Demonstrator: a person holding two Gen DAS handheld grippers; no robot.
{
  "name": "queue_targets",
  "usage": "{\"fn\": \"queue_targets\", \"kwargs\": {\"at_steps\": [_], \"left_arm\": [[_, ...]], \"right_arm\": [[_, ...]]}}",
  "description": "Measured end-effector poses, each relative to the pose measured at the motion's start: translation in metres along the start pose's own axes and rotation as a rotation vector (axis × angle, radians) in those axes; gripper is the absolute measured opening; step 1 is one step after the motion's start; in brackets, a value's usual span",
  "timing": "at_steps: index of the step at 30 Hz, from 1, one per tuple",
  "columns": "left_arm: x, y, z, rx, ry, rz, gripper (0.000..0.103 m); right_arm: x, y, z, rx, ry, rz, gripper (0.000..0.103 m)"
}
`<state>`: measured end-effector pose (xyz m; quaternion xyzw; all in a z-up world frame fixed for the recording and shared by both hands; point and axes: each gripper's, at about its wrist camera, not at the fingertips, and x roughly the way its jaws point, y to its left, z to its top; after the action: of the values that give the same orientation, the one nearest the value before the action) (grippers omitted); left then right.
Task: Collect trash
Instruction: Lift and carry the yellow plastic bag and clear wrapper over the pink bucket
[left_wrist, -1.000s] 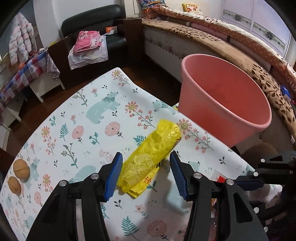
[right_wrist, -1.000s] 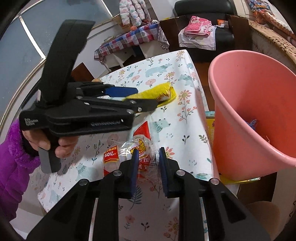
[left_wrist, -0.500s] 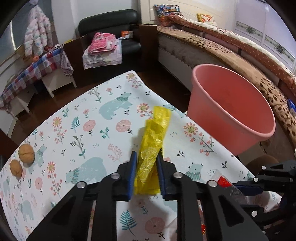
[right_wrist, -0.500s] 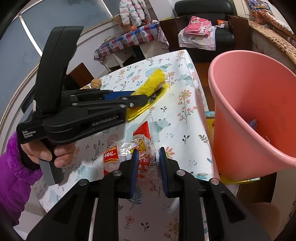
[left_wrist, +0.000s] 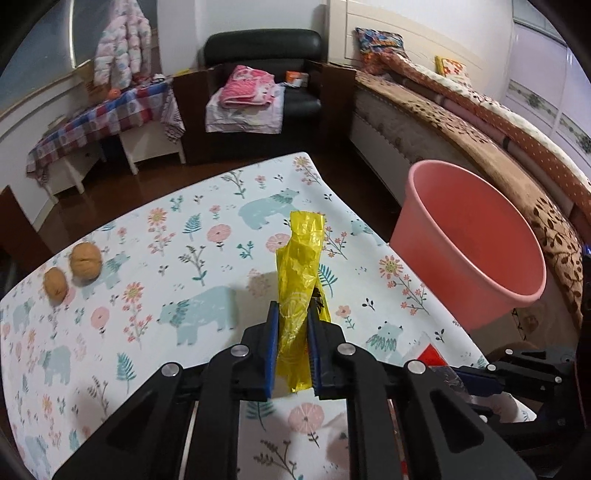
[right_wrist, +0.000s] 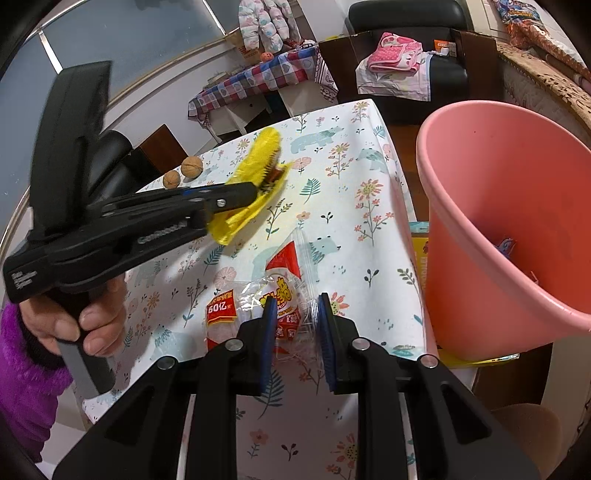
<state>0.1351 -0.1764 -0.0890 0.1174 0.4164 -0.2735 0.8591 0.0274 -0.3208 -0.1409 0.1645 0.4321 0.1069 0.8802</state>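
Two grippers are in play. The left gripper (left_wrist: 291, 345) has its jaws clenched on one yellow wrapper (left_wrist: 300, 280), which stands up out of the jaws at centre frame in the left wrist view, lifted off the counter (left_wrist: 192, 236) with its shadow beneath. From the right wrist view that same yellow wrapper (right_wrist: 255, 184) hangs at centre left, pinched by the left gripper (right_wrist: 236, 197). The right gripper (right_wrist: 295, 332) has its jaws closed on one clear snack bag (right_wrist: 273, 295) with red labels, lying on the counter (right_wrist: 354, 206) at lower centre. One pink bucket (right_wrist: 517, 229) stands off the counter's edge on the right, with a scrap or two inside. Two walnuts (left_wrist: 72, 269) sit side by side on the counter at the left of the left wrist view.
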Motion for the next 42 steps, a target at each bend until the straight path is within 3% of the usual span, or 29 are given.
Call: {"fn": "queue_targets", "kwargs": {"at_steps": [9,23,32,42], "left_arm": [[-0.037,-0.015,-0.009,-0.040,-0.057,0.072,0.013],[-0.074,-0.042,-0.025,-0.137,-0.104,0.102,0.013],[-0.084,-0.047,-0.030,-0.175,-0.123,0.112,0.013],[-0.089,-0.063,-0.026,-0.155,-0.145,0.090,0.013]], "right_arm": [[-0.001,0.000,0.000,0.002,-0.002,0.000,0.023],[-0.007,-0.001,-0.003,0.008,-0.035,-0.008,0.023],[-0.030,-0.001,-0.011,0.013,-0.097,-0.027,0.023],[-0.085,-0.014,-0.007,0.034,-0.252,-0.092,0.023]]}}
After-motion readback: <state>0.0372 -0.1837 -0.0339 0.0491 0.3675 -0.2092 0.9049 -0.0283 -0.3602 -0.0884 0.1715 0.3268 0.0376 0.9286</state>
